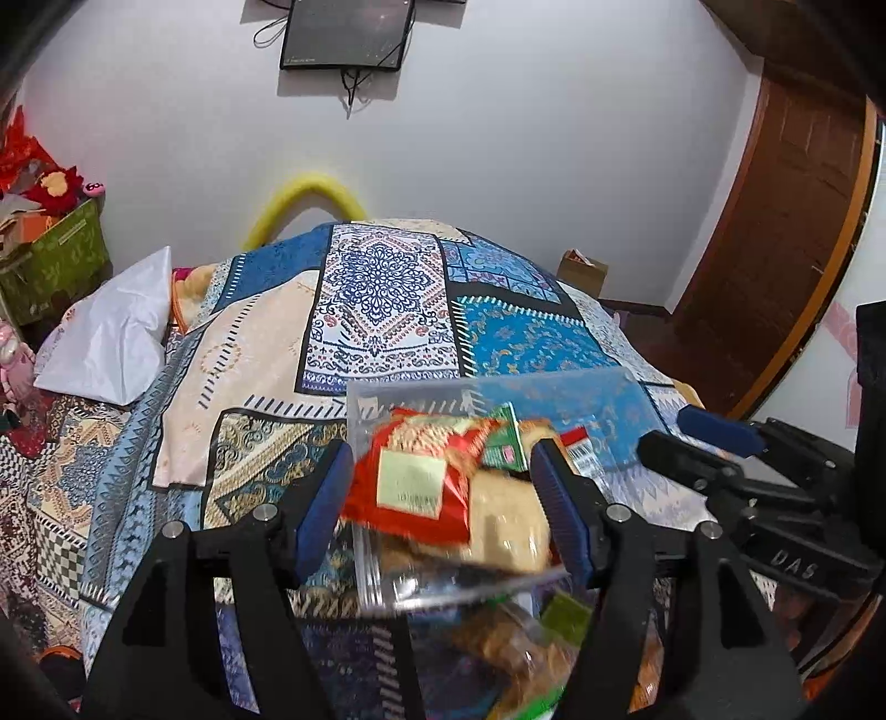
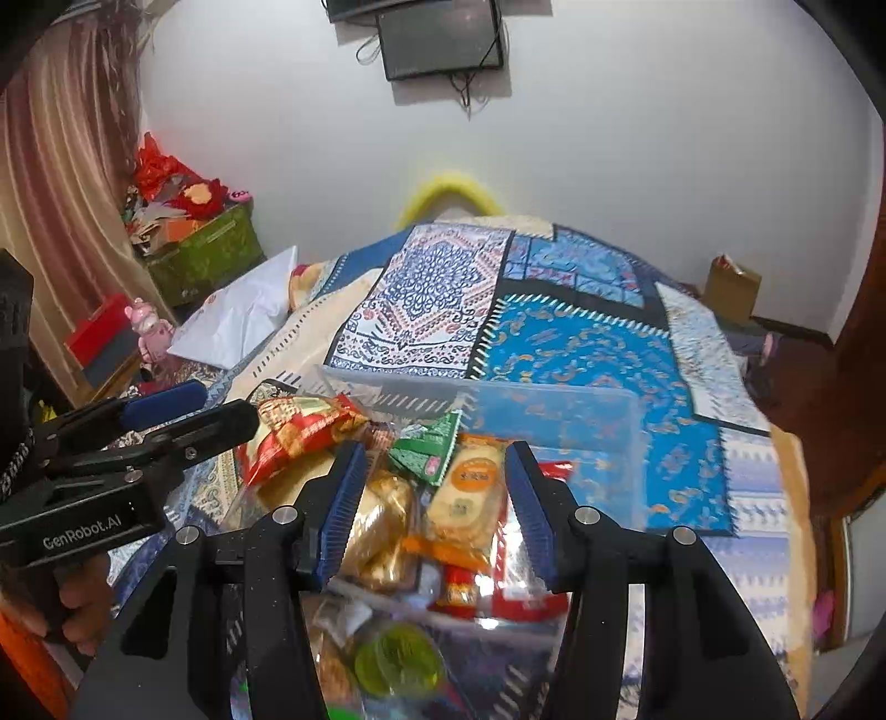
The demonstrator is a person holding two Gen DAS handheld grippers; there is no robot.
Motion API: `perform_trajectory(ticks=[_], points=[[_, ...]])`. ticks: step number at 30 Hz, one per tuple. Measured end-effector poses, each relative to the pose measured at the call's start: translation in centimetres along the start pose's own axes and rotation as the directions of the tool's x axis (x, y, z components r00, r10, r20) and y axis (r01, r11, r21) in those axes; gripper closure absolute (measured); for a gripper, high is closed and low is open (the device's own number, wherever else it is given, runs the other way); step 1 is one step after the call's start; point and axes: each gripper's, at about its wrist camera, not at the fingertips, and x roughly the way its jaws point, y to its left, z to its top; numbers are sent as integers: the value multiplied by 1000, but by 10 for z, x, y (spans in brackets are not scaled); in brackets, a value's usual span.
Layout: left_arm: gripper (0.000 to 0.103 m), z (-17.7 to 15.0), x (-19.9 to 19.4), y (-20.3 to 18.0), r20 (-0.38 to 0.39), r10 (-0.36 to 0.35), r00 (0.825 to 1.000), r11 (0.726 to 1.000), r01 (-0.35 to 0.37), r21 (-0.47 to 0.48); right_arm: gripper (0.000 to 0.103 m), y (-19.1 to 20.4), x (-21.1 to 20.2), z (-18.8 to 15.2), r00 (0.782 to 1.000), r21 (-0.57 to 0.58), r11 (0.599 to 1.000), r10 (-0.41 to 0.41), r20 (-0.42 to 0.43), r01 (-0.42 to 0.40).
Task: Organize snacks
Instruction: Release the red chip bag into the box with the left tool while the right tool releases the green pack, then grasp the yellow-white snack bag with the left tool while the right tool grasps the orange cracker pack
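- The left claw (image 1: 443, 498) is standing spread at the lower middle of its own view, its blue pads on either side of a red packet (image 1: 412, 484) and a pale packet (image 1: 509, 526); whether the pads are touching them is unclear.
- The snacks are sitting in a clear bag (image 1: 487, 399), lower centre of the frame, blurred, with its empty top rising over the bed (image 1: 266, 354).
- The right claw (image 2: 434, 509) is also standing spread, lower middle of its view, flanking a gold packet (image 2: 382, 520) and an orange packet (image 2: 470, 487) without clearly gripping either.
- A green packet (image 2: 426, 451) is lying just above those two, and the red packet (image 2: 299, 437) is lying to the left, near the left claw (image 2: 194, 412) coming in from the left edge.
- More packets are showing through the bag (image 2: 554, 410) at the bottom of the frame, too blurred to tell apart.
- The right claw (image 1: 698, 443) is showing at the right edge of the left view, beside the bag.
- A white pillow (image 1: 111, 338) is lying at the left, and a dark screen (image 1: 346, 33) is hanging on the wall at the top.
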Motion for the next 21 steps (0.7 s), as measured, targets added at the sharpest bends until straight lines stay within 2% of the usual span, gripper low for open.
perform_trajectory(ticks=[8, 15, 18, 21], points=[[36, -38, -20, -16, -54, -21, 998, 999, 23, 34, 52, -2, -32, -33, 1000, -1, 1000, -28, 3, 28], [36, -80, -23, -22, -119, -7, 993, 998, 15, 65, 45, 1, -36, -78, 998, 12, 999, -31, -63, 32], [36, -99, -21, -21, -164, -9, 986, 998, 19, 63, 38, 7, -32, -98, 995, -2, 999, -47, -88, 47], [36, -115, -19, -18, -196, -6, 981, 998, 17, 57, 38, 13, -24, -115, 990, -15, 999, -50, -131, 48]])
